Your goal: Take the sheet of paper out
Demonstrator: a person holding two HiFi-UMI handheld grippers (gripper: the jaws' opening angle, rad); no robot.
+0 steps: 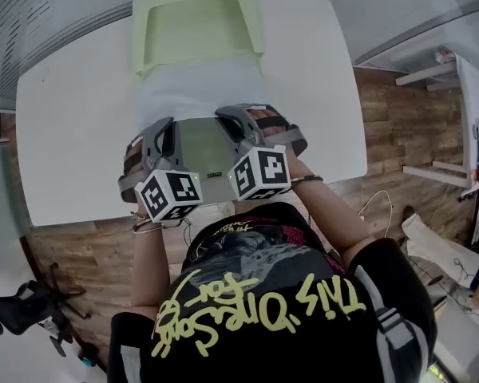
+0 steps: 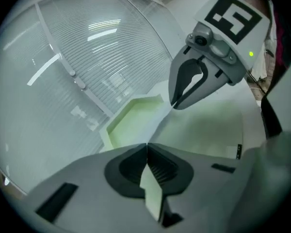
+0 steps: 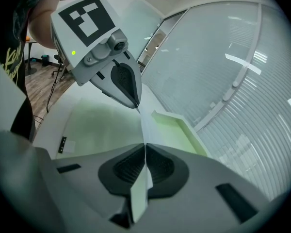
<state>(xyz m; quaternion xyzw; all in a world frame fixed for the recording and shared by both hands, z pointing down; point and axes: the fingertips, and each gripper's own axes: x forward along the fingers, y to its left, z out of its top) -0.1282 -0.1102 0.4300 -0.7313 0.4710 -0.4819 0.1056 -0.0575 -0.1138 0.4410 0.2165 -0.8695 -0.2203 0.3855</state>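
Note:
A pale green folder (image 1: 204,148) with a small dark label lies flat at the table's near edge, seen also in the left gripper view (image 2: 203,130) and the right gripper view (image 3: 99,123). A whitish sheet of paper (image 1: 195,90) stretches from it toward the far tray. Its near edge stands raised as a thin strip running between my two grippers. My left gripper (image 1: 166,130) (image 2: 146,147) (image 3: 136,105) is shut on that edge. My right gripper (image 1: 233,120) (image 3: 144,147) (image 2: 173,106) is shut on the same edge, close beside it, with the tips angled toward each other.
A light green tray (image 1: 144,30) (image 2: 131,115) (image 3: 182,127) sits at the far edge of the white table (image 1: 72,134). Glass walls with blinds stand beyond it. The person's torso is tight against the near edge, with wooden floor and cables to the right.

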